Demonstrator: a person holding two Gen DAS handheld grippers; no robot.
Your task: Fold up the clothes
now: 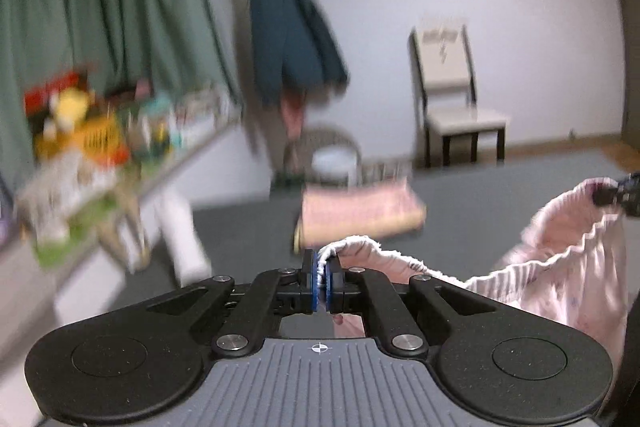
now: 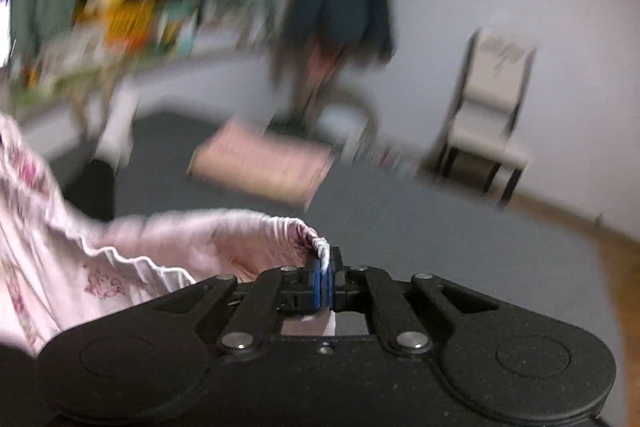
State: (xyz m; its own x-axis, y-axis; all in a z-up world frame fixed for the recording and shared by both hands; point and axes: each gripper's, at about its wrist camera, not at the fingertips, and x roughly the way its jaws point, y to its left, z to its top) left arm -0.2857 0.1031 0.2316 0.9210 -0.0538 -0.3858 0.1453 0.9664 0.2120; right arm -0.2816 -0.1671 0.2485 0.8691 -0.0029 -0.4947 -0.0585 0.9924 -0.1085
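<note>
**Pink garment held aloft by its gathered band, one corner in each gripper**

A person working two handheld grippers holds a pale pink printed garment point(image 1: 560, 267) clear of the grey mat point(image 1: 240, 223) on the floor. The left gripper point(image 1: 321, 269) has its blue-padded fingers pressed together on one end of the garment's ruffled elastic band; the right gripper point(image 2: 323, 277) pinches the other end in the same way, and the band sags in a curve between them while the body of the cloth hangs down. Both views are smeared by motion, so finer detail of the print and seams cannot be told.

Judging from the two-point hold on the band, the step in hand looks like spreading or straightening the garment in the air before it goes down flat; the next move would call for keeping both grips closed and the band taut and level, so the cloth lands on the mat without bunching.

By count: two grippers, one pink garment in hand, and one folded pinkish piece point(image 1: 360, 215) already lying flat towards the mat's far edge. Beyond the mat stand one pale chair point(image 1: 456, 99) against the wall and one dark coat point(image 1: 288, 23) hanging near a green curtain point(image 1: 100, 11).
</note>
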